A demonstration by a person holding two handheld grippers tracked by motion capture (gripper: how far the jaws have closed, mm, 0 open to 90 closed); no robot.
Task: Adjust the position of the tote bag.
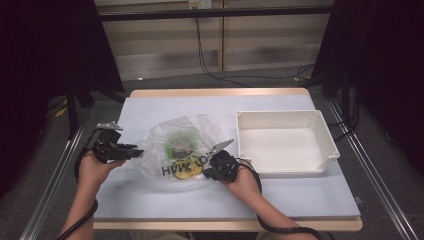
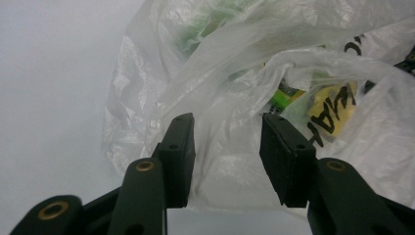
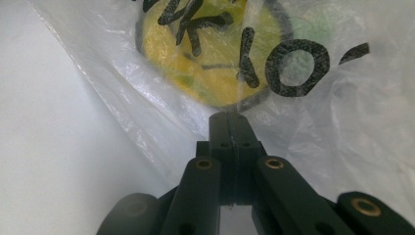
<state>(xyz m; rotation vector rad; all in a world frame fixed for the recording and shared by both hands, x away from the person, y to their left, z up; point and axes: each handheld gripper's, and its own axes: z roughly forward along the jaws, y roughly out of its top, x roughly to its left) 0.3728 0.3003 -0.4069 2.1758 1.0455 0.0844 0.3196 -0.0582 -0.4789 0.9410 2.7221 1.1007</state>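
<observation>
High view: I see a pale blue-grey tabletop [image 1: 150, 200] with a wooden edge, set in a dim room with dark curtains at both sides, a slatted wall behind and cables trailing over grey floor. A white tray [image 1: 330, 145] stands on the right half. Left of it, near the middle, lies a clear plastic bag [image 1: 165, 140], crumpled, with black lettering and a yellow patch on its near side and green things inside; its long axis runs roughly from the far right to the near left, though the shape is too rumpled for me to call a direction it points. My left gripper [image 1: 131, 151] sits at the bag's left edge, my right gripper [image 1: 206, 172] at its near right edge, close to the tray's corner.

Left gripper view: my jaws stand spread, with bag film bulging between them and neither pad pressing on it. The bag [image 2: 235, 88] rises ahead over bare tabletop [image 2: 49, 98].

Right gripper view: my jaws are pressed together, pinching a fold of the bag [image 3: 147, 112] just below the yellow patch and the black letters.
</observation>
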